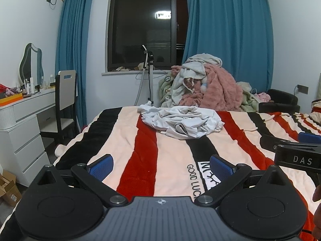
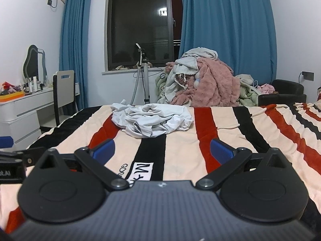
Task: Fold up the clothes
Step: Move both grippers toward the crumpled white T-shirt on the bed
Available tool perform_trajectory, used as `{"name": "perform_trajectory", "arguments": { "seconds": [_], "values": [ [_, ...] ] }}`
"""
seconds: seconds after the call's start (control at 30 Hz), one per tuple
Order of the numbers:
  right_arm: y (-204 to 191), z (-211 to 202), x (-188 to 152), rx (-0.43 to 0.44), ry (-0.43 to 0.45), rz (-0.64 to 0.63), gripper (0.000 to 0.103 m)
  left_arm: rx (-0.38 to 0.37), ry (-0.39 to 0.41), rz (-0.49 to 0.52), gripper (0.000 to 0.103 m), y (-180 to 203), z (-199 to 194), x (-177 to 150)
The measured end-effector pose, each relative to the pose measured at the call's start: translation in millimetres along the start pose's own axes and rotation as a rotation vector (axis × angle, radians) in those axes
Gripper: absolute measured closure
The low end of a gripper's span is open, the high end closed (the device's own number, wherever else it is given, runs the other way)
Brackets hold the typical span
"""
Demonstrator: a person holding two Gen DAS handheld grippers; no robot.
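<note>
Crumpled pale-grey thin cotton garment point(image 1: 181, 123) heaped mid-bed on striped plush blanket point(image 1: 140, 150), well ahead of left gripper point(image 1: 161, 166) and right gripper point(image 2: 161, 150), both spread, empty; looks light, limp—pinch an edge hem.

A striped blanket point(image 1: 144, 140) covers the bed, blue curtains point(image 1: 226, 40) flank a dark window point(image 1: 144, 24), and a white dresser point(image 1: 22, 124) with a mirror point(image 1: 31, 62) stands left.

Blanket lettering point(image 2: 128, 170) disappearing behind right tool body. Bottles on counter point(image 1: 30, 86) too small to identify. Clothes pile point(image 1: 200, 84) possibly hiding chair. Cardboard box point(image 1: 8, 188) running off frame edge.
</note>
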State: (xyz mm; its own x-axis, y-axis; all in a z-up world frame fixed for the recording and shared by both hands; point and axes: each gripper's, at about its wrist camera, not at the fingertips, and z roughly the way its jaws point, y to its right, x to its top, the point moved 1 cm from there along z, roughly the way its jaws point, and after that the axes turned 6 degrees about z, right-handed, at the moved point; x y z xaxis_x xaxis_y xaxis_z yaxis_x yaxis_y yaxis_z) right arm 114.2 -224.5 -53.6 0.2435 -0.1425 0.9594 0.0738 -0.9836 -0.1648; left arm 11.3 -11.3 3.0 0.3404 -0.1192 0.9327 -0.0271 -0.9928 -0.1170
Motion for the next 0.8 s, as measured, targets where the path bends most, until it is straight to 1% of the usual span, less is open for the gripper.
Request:
{"name": "perform_trajectory", "arguments": {
  "seconds": [0.33,0.47,0.6,0.73,0.8],
  "values": [
    [-1.0,0.5,0.0,-0.014,0.004,-0.018,0.0,-0.004,0.003,-0.001,0.0,-3.6,1.8,-3.2],
    [-2.9,-0.3,0.8,-0.026,0.017,-0.022,0.0,-0.014,-0.002,-0.02,0.0,-7.8,2.3,-4.8],
    [-1.2,-3.3,4.8,-0.041,0.033,0.01,0.0,-0.03,-0.026,-0.067,0.0,-13.3,5.8,-8.3],
    [2.4,-10.3,10.0,-0.075,0.04,0.068,0.0,-0.023,-0.043,-0.093,0.0,-17.5,9.1,-8.9],
    [3.3,-15.8,10.8,-0.085,0.059,0.103,0.0,-0.024,-0.044,-0.107,0.0,-19.5,8.8,-8.9]
  ]
}}
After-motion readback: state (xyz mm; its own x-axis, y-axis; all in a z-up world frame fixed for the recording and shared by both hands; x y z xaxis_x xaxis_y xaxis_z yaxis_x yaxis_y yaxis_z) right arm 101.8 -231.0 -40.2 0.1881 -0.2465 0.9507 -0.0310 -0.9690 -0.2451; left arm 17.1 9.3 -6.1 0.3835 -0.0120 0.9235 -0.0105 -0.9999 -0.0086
